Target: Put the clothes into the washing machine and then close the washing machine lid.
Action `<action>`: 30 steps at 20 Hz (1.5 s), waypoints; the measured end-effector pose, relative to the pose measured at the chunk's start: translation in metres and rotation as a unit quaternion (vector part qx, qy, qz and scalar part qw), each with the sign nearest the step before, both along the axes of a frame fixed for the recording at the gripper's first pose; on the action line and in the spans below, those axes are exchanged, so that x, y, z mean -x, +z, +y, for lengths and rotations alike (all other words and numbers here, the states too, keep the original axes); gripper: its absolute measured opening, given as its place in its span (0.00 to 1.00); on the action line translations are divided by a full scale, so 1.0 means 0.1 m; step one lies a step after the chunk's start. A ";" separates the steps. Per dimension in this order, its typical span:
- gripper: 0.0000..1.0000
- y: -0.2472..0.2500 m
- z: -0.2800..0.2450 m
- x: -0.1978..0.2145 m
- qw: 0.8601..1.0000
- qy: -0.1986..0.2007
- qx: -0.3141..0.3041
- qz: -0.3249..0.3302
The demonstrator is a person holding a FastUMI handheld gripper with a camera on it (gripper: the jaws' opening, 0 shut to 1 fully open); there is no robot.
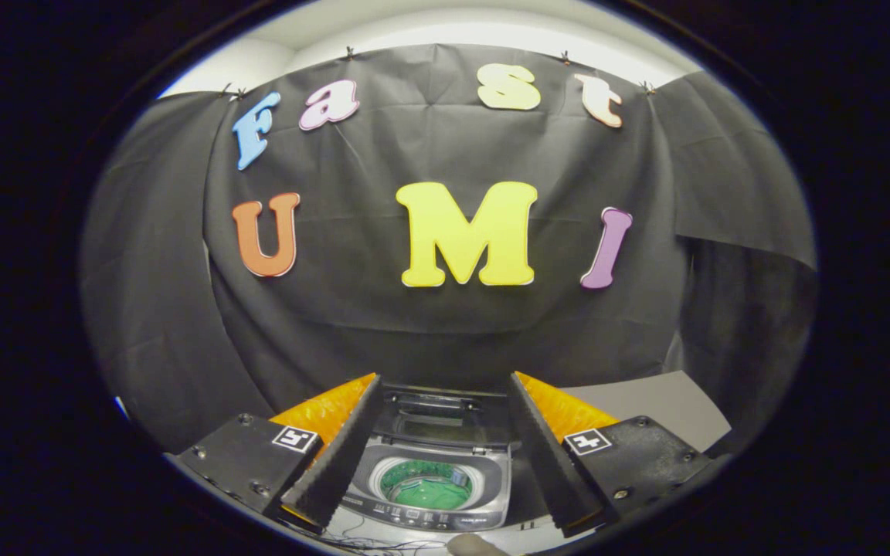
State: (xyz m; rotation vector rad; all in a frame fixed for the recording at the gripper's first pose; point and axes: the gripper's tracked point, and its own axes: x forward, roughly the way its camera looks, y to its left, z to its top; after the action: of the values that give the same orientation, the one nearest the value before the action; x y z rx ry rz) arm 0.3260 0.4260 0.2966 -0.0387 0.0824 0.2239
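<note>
Clothes, seen as a green bundle point(427, 485), already lie inside the drum of the small washing machine point(431, 479), which sits framed between my fingers point(443, 455). The fingers are spread wide apart and hold nothing, hanging above the machine and looking down into its round opening. Behind the opening, the washing machine lid point(437, 421) stands raised and tilted back, which I judge leaves the closing step still to do. A row of controls runs along the machine's front edge. The machine rests on a pale counter point(661, 405), with thin cables trailing in front of it. Beyond everything hangs the booth's black cloth wall point(445, 324).
</note>
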 end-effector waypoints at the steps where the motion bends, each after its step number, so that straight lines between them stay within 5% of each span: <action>1: 1.00 -0.01 0.04 -0.12 1.000 -0.003 -0.004 0.009; 7: 1.00 0.00 0.28 -0.91 0.999 -0.007 -0.008 0.049; 18: 1.00 -0.70 0.66 -2.17 0.986 -0.014 0.013 0.166; 30: 1.00 -1.43 0.73 -2.87 0.966 -0.054 0.058 0.246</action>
State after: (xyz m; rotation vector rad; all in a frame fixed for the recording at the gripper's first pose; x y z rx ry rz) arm 0.6126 0.4985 0.1531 -0.0938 0.5929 0.1152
